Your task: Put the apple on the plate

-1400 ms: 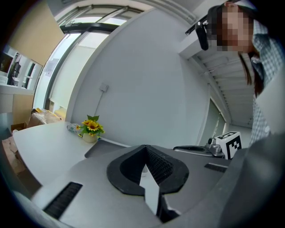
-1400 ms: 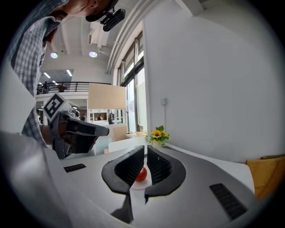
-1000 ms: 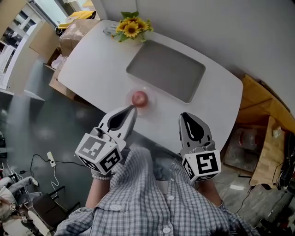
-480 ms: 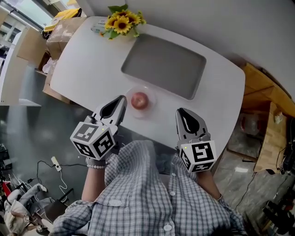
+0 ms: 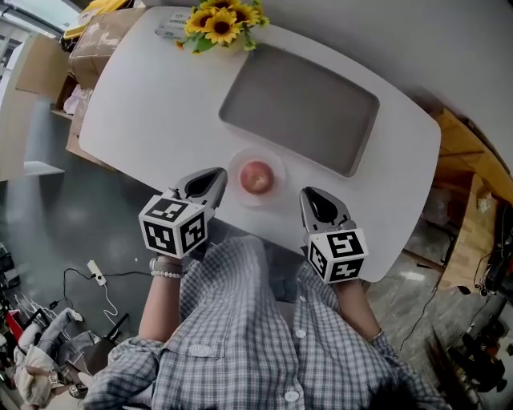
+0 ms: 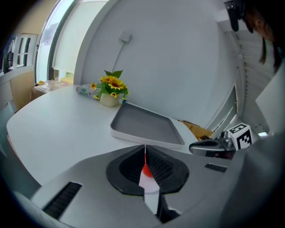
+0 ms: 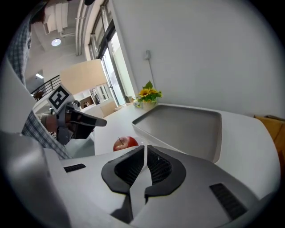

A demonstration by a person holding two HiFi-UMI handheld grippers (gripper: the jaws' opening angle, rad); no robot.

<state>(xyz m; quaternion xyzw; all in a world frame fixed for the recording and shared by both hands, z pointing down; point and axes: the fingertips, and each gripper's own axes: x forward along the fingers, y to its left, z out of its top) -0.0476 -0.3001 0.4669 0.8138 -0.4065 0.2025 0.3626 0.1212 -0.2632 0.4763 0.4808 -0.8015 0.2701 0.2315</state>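
A red apple sits on a small pale plate near the front edge of the white table. My left gripper is shut and empty, a short way left of the plate. My right gripper is shut and empty too, just right of the plate. In the right gripper view the apple shows over the shut jaws of that gripper, and my left gripper lies beyond it. Only a red sliver of apple shows behind the shut jaws of the left gripper.
A grey rectangular tray lies behind the plate. A pot of sunflowers stands at the table's far left corner. Cardboard boxes stand on the floor left of the table, wooden boards to its right.
My left gripper has drawn back and to the left from the apple, which stays on the plate. The right gripper has barely moved.
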